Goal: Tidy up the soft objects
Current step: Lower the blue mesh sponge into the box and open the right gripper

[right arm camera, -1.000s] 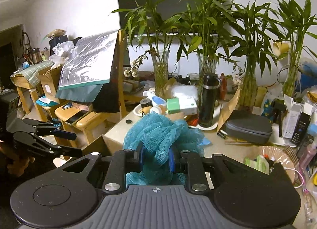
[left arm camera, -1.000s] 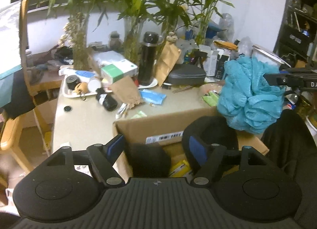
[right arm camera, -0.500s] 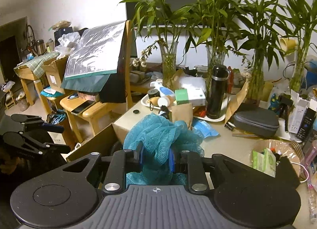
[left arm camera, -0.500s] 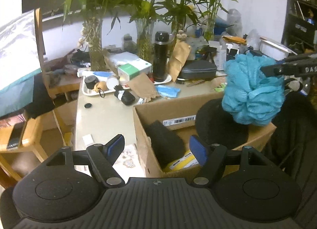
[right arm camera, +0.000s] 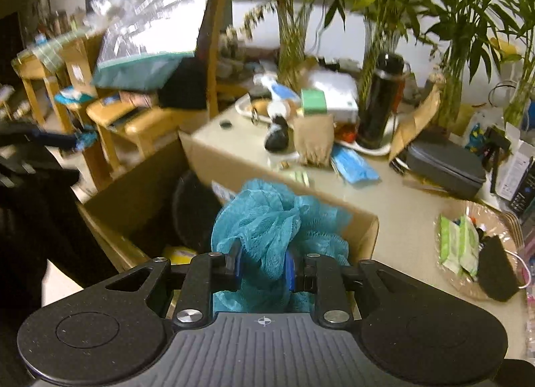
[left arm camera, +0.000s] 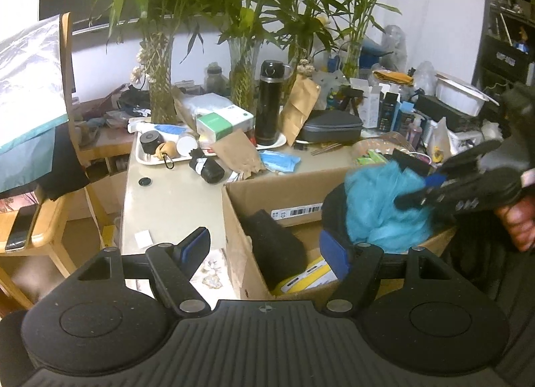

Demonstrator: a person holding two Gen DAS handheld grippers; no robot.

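A teal mesh bath pouf (right arm camera: 271, 223) is pinched between the blue pads of my right gripper (right arm camera: 262, 268), which is shut on it. The pouf hangs just over the open cardboard box (right arm camera: 364, 223). From the left wrist view the same pouf (left arm camera: 378, 206) and the right gripper (left arm camera: 434, 189) sit over the box's right side (left arm camera: 274, 193). Inside the box lie a dark soft item (left arm camera: 274, 239) and a round black one (left arm camera: 331, 206). My left gripper (left arm camera: 264, 248) stands open in front of the box, with nothing between its fingers.
The beige table (left arm camera: 167, 206) behind the box carries a black flask (left arm camera: 269, 102), glass vases of bamboo (left arm camera: 244, 86), a white tray (left arm camera: 153, 158), a grey zip case (left arm camera: 331, 126) and blue masks (left arm camera: 279, 159). A wooden chair (left arm camera: 36, 213) stands at the left. A hand (left arm camera: 518, 223) holds the right gripper.
My right gripper has come down and forward with the pouf, from above the box to its opening. The left gripper drew back a little at first, then held still, open throughout.
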